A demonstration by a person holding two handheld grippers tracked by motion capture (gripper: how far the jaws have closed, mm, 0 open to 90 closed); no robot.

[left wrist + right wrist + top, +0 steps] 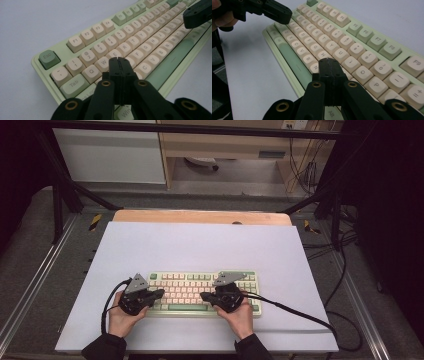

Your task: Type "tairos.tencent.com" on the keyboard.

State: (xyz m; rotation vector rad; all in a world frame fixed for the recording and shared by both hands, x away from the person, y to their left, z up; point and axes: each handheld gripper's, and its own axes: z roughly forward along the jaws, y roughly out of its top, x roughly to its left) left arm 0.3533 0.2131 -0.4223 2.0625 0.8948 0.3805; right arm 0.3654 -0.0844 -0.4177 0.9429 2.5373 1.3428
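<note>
The keyboard (202,292), pale green with cream keycaps, lies on the white sheet (200,245) that covers the table, close to the person's edge and between both hands. In the high view its legends are too small to read, and the two grippers cover parts of its left and right halves. The left gripper (159,293) is clenched, its jaws pressed together with nothing between them; the right gripper (204,296) is clenched the same way, also empty.

The left gripper view gives what the high view cannot: the keys are readable, with the green Esc key (48,58) at the corner, and the closed tips (119,60) stand over the keys near W and E. If they touch a keycap I cannot tell, because the jaws hide the keys under them. The other gripper enters at the top right, cut off by the frame.

In the right gripper view the closed tips (327,61) sit over the letter rows near the H key, the contact again hidden. The far left end of the keyboard is blurred there, partly behind the left gripper.
</note>
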